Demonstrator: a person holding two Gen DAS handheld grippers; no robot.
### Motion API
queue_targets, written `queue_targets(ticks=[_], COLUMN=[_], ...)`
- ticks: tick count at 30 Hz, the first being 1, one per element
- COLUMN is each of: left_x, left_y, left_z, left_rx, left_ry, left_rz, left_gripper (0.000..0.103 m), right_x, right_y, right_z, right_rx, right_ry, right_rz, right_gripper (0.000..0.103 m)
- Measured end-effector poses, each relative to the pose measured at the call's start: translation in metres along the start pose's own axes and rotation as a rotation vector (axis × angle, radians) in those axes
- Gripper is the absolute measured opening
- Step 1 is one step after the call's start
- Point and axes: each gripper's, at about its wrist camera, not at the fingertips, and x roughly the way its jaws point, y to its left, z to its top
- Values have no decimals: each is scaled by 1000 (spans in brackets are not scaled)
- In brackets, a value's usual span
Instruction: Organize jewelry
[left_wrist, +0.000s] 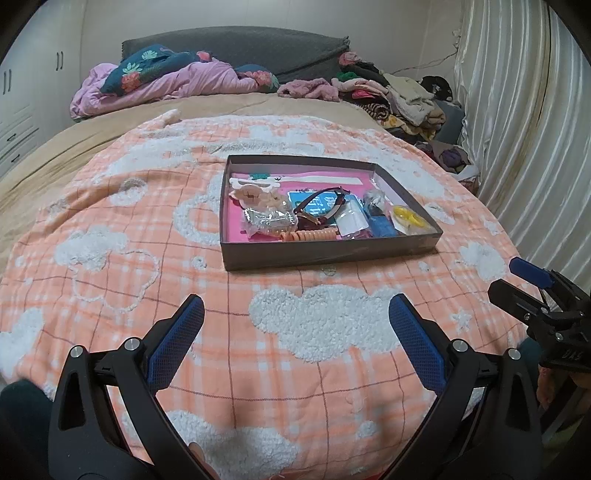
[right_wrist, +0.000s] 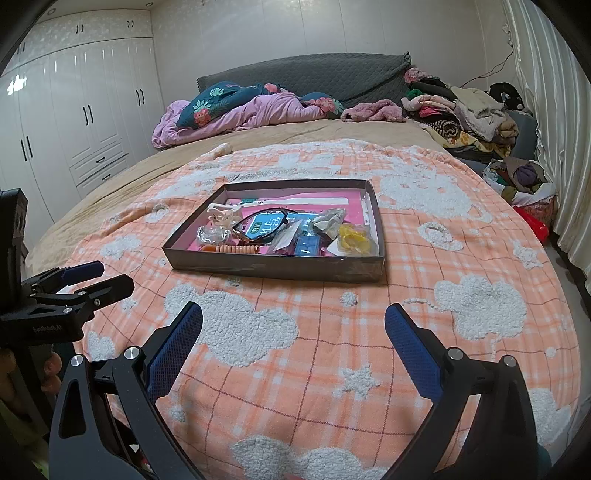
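A shallow grey box (left_wrist: 317, 254) (right_wrist: 273, 267) with a pink floor lies on the orange checked blanket. It holds jewelry and small items: an orange coil band (left_wrist: 308, 235) (right_wrist: 236, 249), a dark headband (left_wrist: 325, 205) (right_wrist: 258, 225), pale hair clips (left_wrist: 255, 194), clear packets (left_wrist: 267, 219), a blue box (left_wrist: 382, 225) (right_wrist: 308, 245) and a yellow piece (left_wrist: 408, 219) (right_wrist: 354, 236). My left gripper (left_wrist: 295, 325) is open and empty, short of the box. My right gripper (right_wrist: 293, 332) is open and empty, also short of it. Each shows at the other view's edge.
The orange blanket with white fleecy clouds (left_wrist: 325, 321) covers the near bed. A pink and floral duvet (right_wrist: 251, 107) and a pile of clothes (right_wrist: 469, 110) lie at the far end. White wardrobes (right_wrist: 74, 110) stand left, a curtain (left_wrist: 524, 129) right.
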Motion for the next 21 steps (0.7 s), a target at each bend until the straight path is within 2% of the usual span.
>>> queue_targets(ticks=[14,21], left_x=[3,9], left_y=[2,5], left_z=[-1,-2], left_rx=[5,1], left_ry=[17,37], left_rz=[-14,-38], left_gripper=[94,94], right_x=[-1,1], right_y=[-2,-12], right_z=[1,2], right_rx=[0,15], right_ry=[-1,0], right_rz=[-6,-37], right_gripper=[98,98])
